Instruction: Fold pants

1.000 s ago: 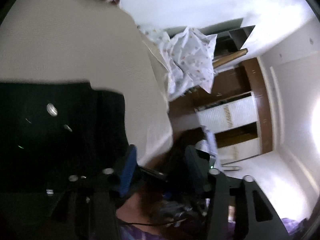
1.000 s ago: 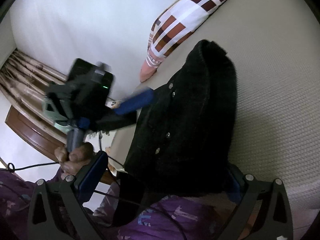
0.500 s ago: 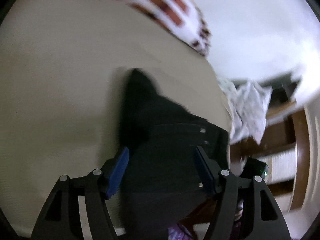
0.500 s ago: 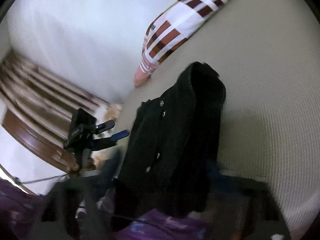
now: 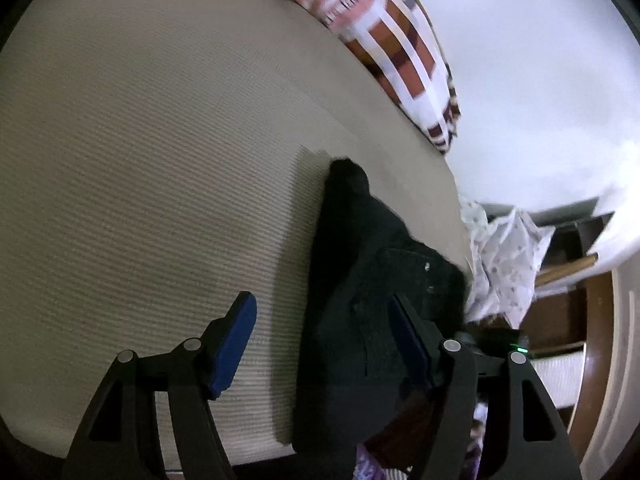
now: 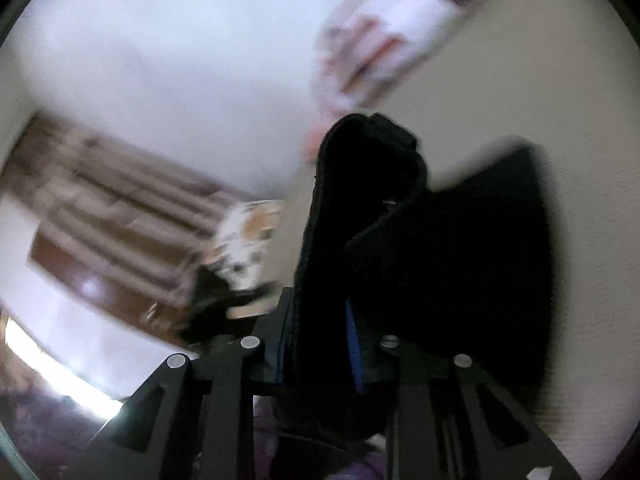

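Note:
Black pants [image 5: 360, 288] lie bunched near the front right edge of a beige ribbed mattress [image 5: 140, 140]. My left gripper [image 5: 322, 338] is open and empty just above them, its left finger over bare mattress and its right finger over the cloth. My right gripper [image 6: 318, 344] is shut on a thick fold of the black pants [image 6: 360, 208] and holds it lifted, with the rest spread dark on the mattress to the right. The right wrist view is motion-blurred.
A red, brown and white plaid blanket [image 5: 400, 52] lies along the mattress's far edge by the white wall. A white patterned cloth [image 5: 504, 256] and wooden furniture [image 5: 580, 308] stand past the right edge. Wood flooring or panels [image 6: 100, 216] show left.
My right gripper has closed on a fold of the pants and lifted it. My left gripper has swung from the room side to above the mattress and pants, still open.

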`<state>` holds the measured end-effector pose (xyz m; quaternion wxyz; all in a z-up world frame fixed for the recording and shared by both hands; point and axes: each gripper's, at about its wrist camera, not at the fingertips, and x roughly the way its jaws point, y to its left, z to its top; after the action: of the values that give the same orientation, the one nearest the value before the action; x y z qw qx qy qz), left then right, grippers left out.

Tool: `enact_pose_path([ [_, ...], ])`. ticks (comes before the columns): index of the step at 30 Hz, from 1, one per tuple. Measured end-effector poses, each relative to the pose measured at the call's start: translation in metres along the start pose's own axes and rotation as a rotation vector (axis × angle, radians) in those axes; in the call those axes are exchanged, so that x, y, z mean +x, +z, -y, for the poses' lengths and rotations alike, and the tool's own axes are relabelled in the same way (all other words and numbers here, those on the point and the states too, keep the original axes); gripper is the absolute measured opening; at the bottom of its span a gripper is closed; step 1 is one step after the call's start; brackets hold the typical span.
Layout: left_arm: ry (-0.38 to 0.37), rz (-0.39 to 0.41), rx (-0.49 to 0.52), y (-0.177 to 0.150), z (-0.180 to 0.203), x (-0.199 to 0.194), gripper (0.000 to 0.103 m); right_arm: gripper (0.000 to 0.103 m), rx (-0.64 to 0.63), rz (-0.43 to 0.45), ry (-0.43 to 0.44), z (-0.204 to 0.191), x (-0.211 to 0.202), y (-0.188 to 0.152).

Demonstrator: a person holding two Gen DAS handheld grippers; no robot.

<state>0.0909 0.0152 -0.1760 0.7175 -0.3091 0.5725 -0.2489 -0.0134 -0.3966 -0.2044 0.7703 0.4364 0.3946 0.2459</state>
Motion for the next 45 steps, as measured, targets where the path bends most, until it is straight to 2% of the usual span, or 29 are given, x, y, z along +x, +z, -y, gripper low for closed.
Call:
enact_pose_path([
  [2,-0.006,-0.018,0.025,-0.001,0.011,0.011,0.069,0.019,0.051,0.015,-0.041,0.030,-0.015,-0.008],
  [3,-0.005,-0.035,0.047,-0.002,0.018,0.019,0.069,0.016,0.066,0.026,-0.028,0.037,-0.021,-0.011],
  [4,-0.003,-0.048,0.066,-0.002,0.023,0.026,0.069,0.016,0.075,0.032,-0.009,0.040,-0.025,-0.013],
  [7,0.029,-0.078,0.129,-0.003,0.041,0.046,0.069,0.027,0.089,0.043,0.018,0.043,-0.033,-0.012],
  [10,0.045,-0.072,0.158,-0.003,0.047,0.050,0.072,0.036,0.108,0.143,0.018,0.048,-0.068,-0.014],
  [11,0.049,-0.070,0.164,-0.003,0.046,0.050,0.072,0.036,0.117,0.168,0.027,0.047,-0.078,-0.017],
  [13,0.042,-0.065,0.149,-0.003,0.042,0.049,0.072,0.036,0.129,0.197,0.097,0.041,-0.096,-0.031],
  [15,0.015,-0.066,0.109,-0.003,0.034,0.048,0.072,0.038,0.132,0.187,0.175,0.028,-0.105,-0.043],
  [18,0.000,-0.073,0.069,-0.003,0.029,0.048,0.072,0.056,0.183,0.132,0.244,0.016,-0.090,-0.062],
  [20,-0.009,-0.070,0.058,-0.004,0.028,0.047,0.072,0.058,0.216,0.098,0.232,0.015,-0.073,-0.070],
  [23,-0.003,-0.069,0.068,-0.004,0.032,0.046,0.072,0.058,0.228,0.065,0.169,0.017,-0.050,-0.068],
  [24,-0.002,-0.067,0.073,-0.004,0.033,0.045,0.072,0.058,0.245,0.060,0.179,0.020,-0.045,-0.067],
  [28,0.002,-0.065,0.085,-0.005,0.033,0.045,0.072,0.056,0.262,0.087,0.129,0.020,-0.035,-0.060],
  [31,-0.007,-0.067,0.072,-0.005,0.031,0.047,0.074,0.058,0.225,0.132,0.076,0.009,-0.035,-0.056],
  [36,-0.012,-0.086,0.067,-0.007,0.026,0.051,0.074,0.059,0.186,0.133,0.065,0.004,-0.026,-0.052],
  [38,-0.012,-0.087,0.071,-0.008,0.027,0.052,0.074,0.055,0.151,0.118,0.040,0.000,-0.022,-0.051],
  [39,-0.011,-0.089,0.074,-0.008,0.028,0.052,0.074,0.039,0.132,0.107,0.015,-0.003,-0.018,-0.049],
  [40,-0.010,-0.090,0.076,-0.008,0.028,0.052,0.074,0.015,0.121,0.091,-0.027,-0.003,-0.013,-0.047],
  [42,-0.005,-0.095,0.083,-0.008,0.030,0.050,0.074,0.015,0.149,0.093,-0.030,0.000,-0.013,-0.048],
  [45,0.004,-0.086,0.102,-0.007,0.032,0.043,0.074,0.014,0.192,0.110,0.047,-0.015,-0.025,-0.050],
])
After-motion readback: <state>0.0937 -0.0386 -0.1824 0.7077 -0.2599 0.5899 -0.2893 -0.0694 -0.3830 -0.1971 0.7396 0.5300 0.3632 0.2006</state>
